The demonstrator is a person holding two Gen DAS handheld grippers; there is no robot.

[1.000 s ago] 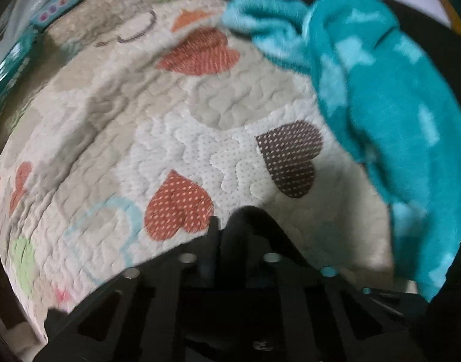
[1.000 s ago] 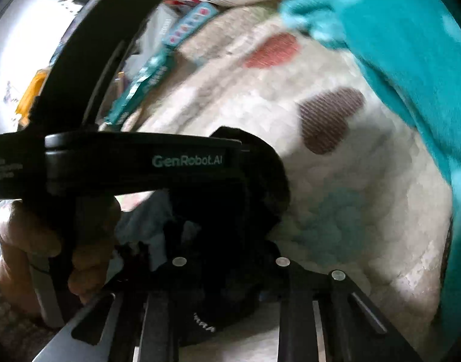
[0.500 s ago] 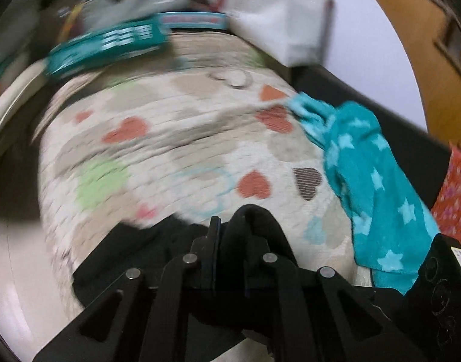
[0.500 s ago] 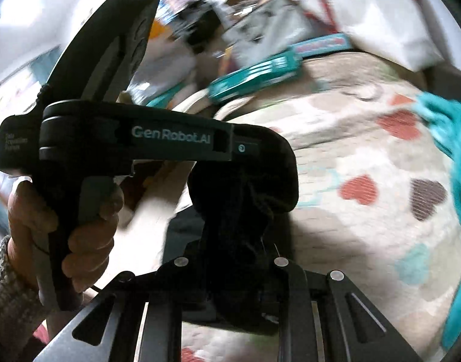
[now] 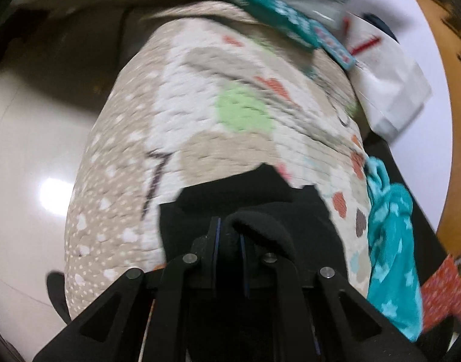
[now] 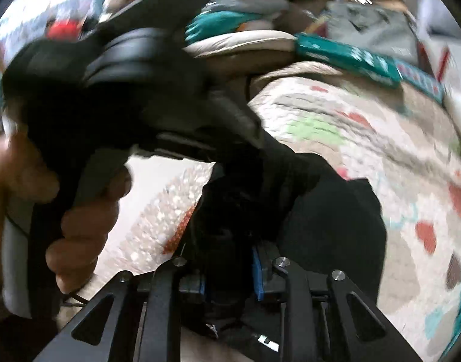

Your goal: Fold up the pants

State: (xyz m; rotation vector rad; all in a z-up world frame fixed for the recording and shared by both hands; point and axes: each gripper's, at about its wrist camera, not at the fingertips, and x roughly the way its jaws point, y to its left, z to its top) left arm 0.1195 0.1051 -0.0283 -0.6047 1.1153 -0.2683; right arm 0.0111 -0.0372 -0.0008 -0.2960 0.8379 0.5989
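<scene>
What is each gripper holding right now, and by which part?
Both hold the black pants: the left gripper pinches a bunched fold of an edge, and the right gripper clamps a bunched edge too.

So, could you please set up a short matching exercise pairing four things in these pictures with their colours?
Things:
1. pants
2. starry fleece cloth
3. quilted mat
4. paper bag

Colours:
A. white
B. beige with coloured hearts
C. black
D. teal

Pairs: 1-C, 2-D, 3-B, 4-A. The left gripper and right gripper each pinch the pants.
</scene>
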